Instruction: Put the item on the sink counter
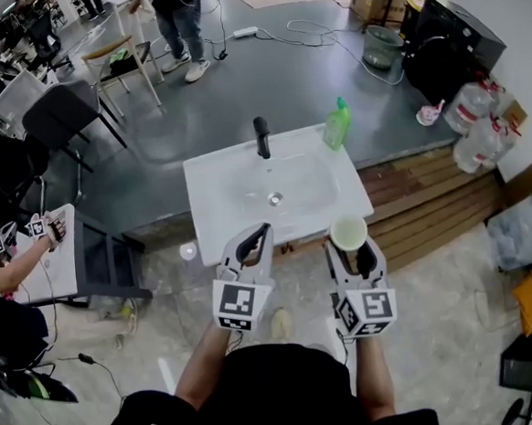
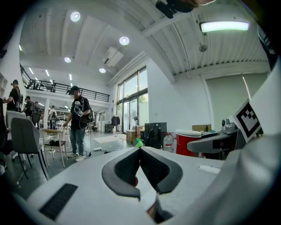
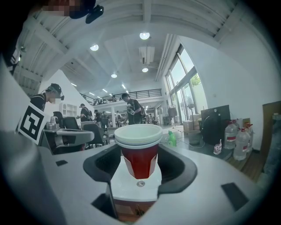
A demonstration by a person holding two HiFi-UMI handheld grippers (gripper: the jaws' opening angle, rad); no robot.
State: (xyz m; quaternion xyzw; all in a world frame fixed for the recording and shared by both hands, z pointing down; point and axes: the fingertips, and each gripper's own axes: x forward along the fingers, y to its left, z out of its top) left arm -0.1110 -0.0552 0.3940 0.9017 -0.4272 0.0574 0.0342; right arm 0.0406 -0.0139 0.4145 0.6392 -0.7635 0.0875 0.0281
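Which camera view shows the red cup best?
The right gripper view: the red cup stands close between the jaws of the right gripper, red wall and white rim clear. The head view shows only its pale rim from above. The left gripper view shows it small, from the side.

A black metal tap (image 1: 262,137) is set at the far middle of the white rectangular sink counter (image 1: 212,197), and a green plastic soap bottle (image 1: 337,123) at its far right corner. A red plastic cup (image 1: 348,233) is held between the jaws of the right gripper (image 1: 351,246) over the near right corner, with the left gripper (image 1: 263,231) near on its left.
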